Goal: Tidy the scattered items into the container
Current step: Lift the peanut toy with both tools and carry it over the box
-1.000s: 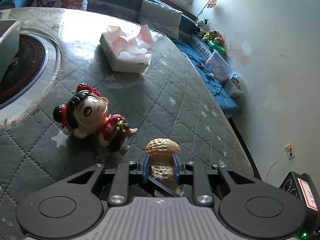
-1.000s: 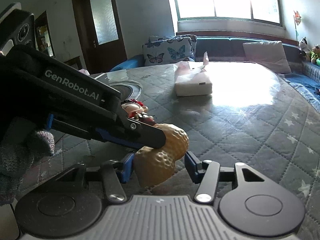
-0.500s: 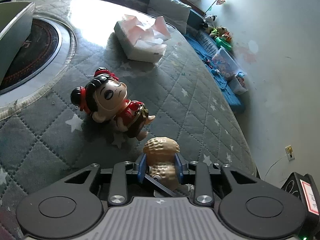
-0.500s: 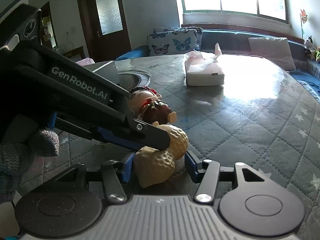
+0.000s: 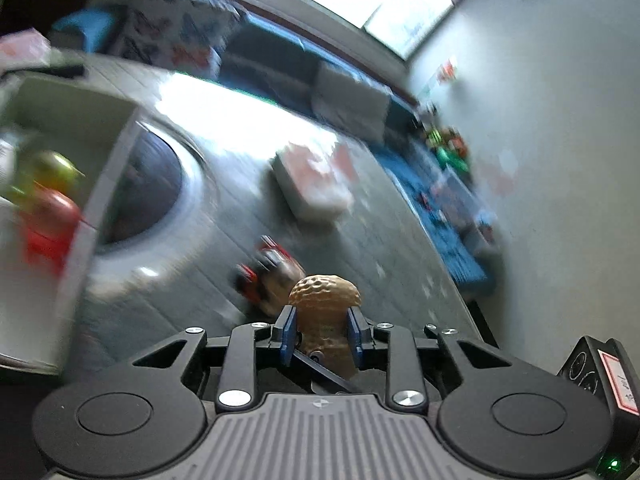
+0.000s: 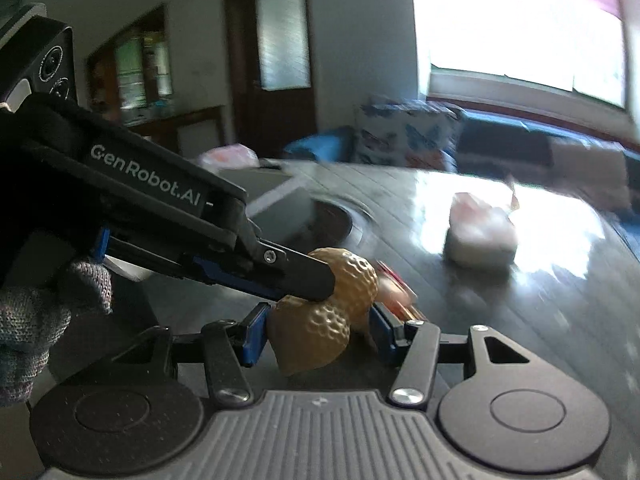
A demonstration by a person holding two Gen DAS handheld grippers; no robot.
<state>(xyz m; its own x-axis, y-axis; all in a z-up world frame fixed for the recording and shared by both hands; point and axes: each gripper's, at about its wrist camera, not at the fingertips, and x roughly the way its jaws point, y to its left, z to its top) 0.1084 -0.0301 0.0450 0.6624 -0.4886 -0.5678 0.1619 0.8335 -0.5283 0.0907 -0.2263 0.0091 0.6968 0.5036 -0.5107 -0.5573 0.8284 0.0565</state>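
We hold a tan, dimpled peanut-shaped toy (image 5: 325, 312) in both grippers. Our left gripper (image 5: 322, 334) pinches its narrow waist between blue pads; its jaws have just been closing, the toy between them. Our right gripper (image 6: 318, 330) brackets the lower lobe, left pad touching, right pad hidden behind the toy, so we cannot tell its grip. The blurred red-and-black doll figure (image 5: 268, 276) lies at twelve o'clock beyond the peanut on the grey quilted table (image 5: 380, 248). The open white container box (image 5: 100, 184) stands at ten o'clock.

Peanut toy (image 5: 325, 304) tan-gold, dimpled; claw pads (image 5: 289, 334) blue; glove (image 6: 38, 320) grey knit; tablecloth (image 5: 372, 248) grey-green.
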